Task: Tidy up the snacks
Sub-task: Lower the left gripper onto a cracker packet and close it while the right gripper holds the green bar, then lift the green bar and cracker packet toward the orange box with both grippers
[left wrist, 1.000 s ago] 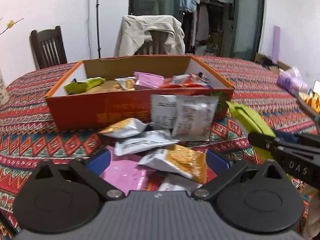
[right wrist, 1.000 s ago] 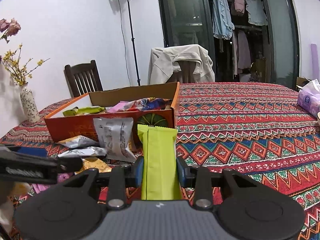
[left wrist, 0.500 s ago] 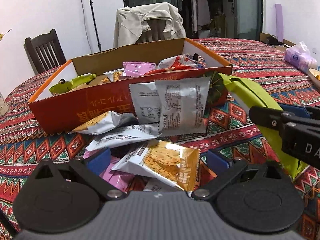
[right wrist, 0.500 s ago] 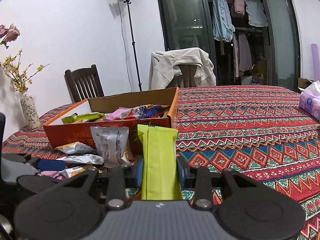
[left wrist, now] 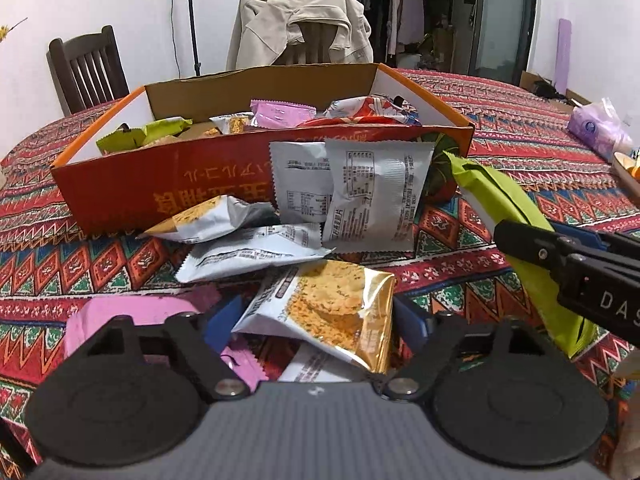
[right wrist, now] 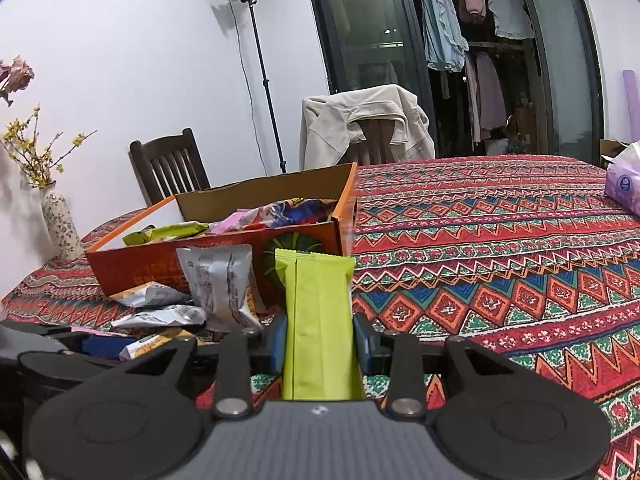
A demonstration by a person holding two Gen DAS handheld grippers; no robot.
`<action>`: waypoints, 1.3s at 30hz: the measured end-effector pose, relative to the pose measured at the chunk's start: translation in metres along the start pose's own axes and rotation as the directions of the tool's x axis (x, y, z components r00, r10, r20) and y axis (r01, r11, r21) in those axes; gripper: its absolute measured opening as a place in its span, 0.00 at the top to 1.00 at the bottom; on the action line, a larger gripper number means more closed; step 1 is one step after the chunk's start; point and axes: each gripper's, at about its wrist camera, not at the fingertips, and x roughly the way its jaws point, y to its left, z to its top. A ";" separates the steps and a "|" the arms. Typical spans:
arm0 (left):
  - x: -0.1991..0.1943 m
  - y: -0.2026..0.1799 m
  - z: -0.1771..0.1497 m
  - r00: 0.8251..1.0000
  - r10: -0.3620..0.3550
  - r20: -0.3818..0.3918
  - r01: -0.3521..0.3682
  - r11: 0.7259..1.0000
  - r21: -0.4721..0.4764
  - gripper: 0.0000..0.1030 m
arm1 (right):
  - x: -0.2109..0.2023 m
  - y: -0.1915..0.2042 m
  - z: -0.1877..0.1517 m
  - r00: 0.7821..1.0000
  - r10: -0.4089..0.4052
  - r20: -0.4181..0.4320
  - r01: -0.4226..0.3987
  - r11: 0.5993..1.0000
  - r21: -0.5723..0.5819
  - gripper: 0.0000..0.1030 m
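An orange cardboard box [left wrist: 160, 184] holding several snack packets stands on the patterned tablecloth. Loose packets lie piled in front of it: silver ones [left wrist: 372, 192], a pink one [left wrist: 120, 312], and a gold cracker packet [left wrist: 332, 308]. My left gripper [left wrist: 316, 312] is closing around the gold cracker packet, its blue fingers [left wrist: 222, 320] right at the packet's edges; I see no firm squeeze. My right gripper [right wrist: 320, 336] is shut on a long lime-green packet [right wrist: 318, 300], held upright just right of the pile and near the box's front corner [right wrist: 340, 232]. The same green packet [left wrist: 500, 200] shows in the left wrist view.
A purple tissue pack [left wrist: 596, 128] and a bowl's rim [left wrist: 628, 168] sit at the table's right side. A flowered vase [right wrist: 62, 224] stands at the far left. A dark wooden chair [left wrist: 88, 68] and a jacket-draped chair [left wrist: 300, 28] stand behind the table.
The left gripper has come forward and down over the pile, and its fingers have drawn in toward the gold packet. The right gripper keeps its hold on the green packet, hardly moving.
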 end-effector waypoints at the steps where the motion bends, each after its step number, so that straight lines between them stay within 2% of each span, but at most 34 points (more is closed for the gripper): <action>1: -0.001 0.001 0.000 1.000 -0.003 0.001 0.003 1.000 -0.002 0.26 | 0.000 0.000 0.000 1.000 0.002 0.000 -0.002 1.000 -0.001 0.68; 5: -0.005 0.008 0.000 1.000 -0.025 0.006 0.025 0.999 -0.020 0.30 | -0.004 0.002 0.000 1.000 0.004 0.006 -0.004 1.000 -0.004 0.68; 24: -0.051 0.017 0.001 0.988 -0.058 0.140 0.061 0.998 -0.017 0.30 | -0.025 0.010 0.000 0.999 -0.006 0.036 0.006 1.000 -0.021 0.67; 32: -0.075 0.029 0.008 0.973 -0.075 0.217 0.084 0.996 -0.032 0.30 | -0.031 0.025 0.011 0.998 -0.008 0.065 0.011 0.999 -0.049 0.67; 39: -0.087 0.037 0.026 0.955 -0.054 0.291 0.066 0.997 -0.034 0.30 | -0.028 0.039 0.029 0.995 0.020 0.095 -0.014 0.998 -0.060 0.67</action>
